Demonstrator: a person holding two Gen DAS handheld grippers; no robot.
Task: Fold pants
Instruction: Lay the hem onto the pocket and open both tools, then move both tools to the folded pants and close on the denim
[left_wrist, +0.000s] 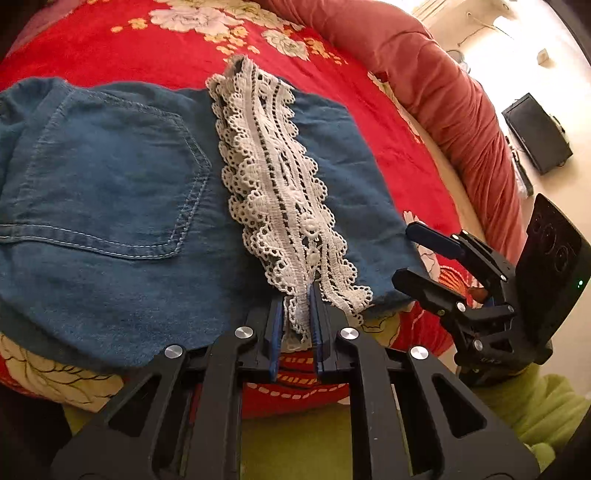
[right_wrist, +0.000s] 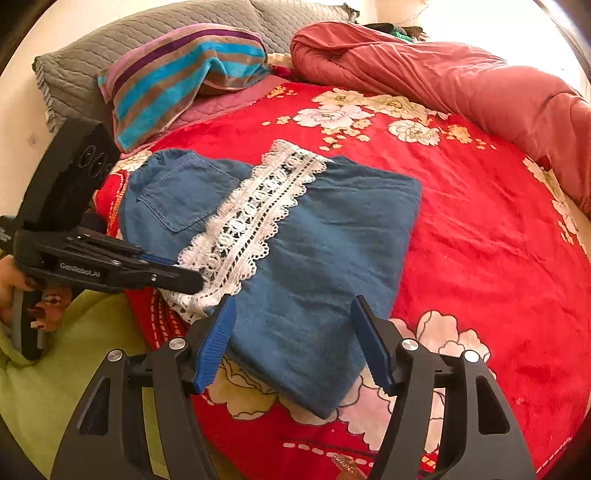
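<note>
Pants (right_wrist: 295, 258) are laid folded on the bed (right_wrist: 480, 240), w/ the lace trim (right_wrist: 251, 221) draped across the top. Trim's near end is gripped by the left gripper (left_wrist: 297, 317). Right gripper (right_wrist: 293, 341) is held over pants' near edge, fingers (right_wrist: 216, 343) apart. 2 pillows (right_wrist: 177, 77) and a rolled quilt (right_wrist: 424, 70) are seen behind.

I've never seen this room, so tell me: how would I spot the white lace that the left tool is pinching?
Find the red flowered blanket on the bed; folded blue denim pants lie on it. Across them runs a strip of white lace, its near end pinched in the left gripper. It is the only white, holey fabric on the plain blue cloth.
</note>
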